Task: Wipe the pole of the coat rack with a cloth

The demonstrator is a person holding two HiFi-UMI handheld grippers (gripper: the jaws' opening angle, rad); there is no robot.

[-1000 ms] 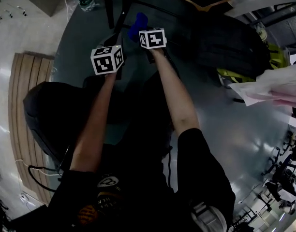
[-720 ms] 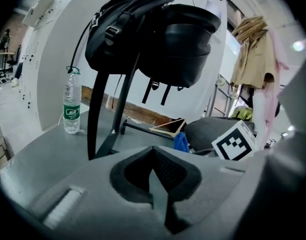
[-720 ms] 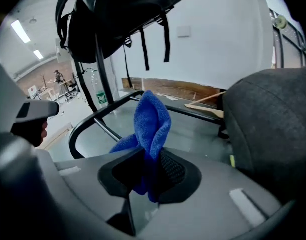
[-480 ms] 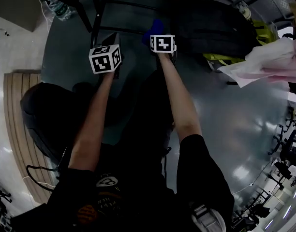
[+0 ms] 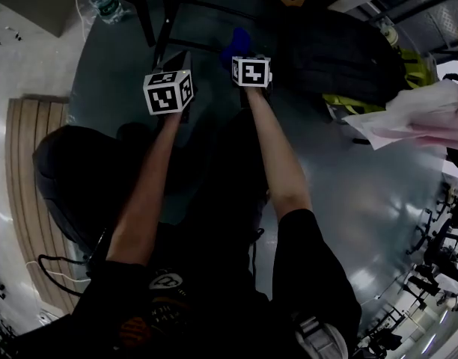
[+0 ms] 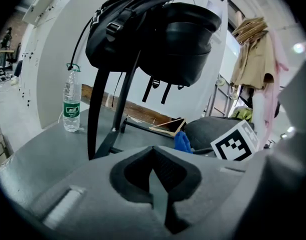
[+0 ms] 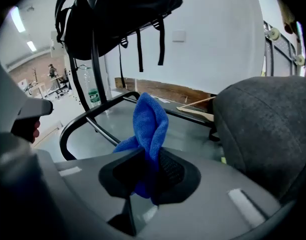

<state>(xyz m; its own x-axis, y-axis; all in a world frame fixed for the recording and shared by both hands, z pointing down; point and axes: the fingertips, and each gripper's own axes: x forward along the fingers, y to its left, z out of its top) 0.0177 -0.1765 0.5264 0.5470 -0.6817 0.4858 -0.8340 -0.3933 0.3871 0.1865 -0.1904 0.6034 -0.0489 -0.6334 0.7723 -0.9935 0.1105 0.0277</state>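
Workshop hall — strip lights [image 7: 17, 19], glossy floor [image 5: 12, 58]

No print legible anywhere.
On the water bottle [image 6: 71, 104] at the grey platform's [image 6: 33, 159] left edge, a green label with white print too small to read; on both marker cubes [image 5: 168, 91] [image 5: 251, 71], only black-and-white square patterns.
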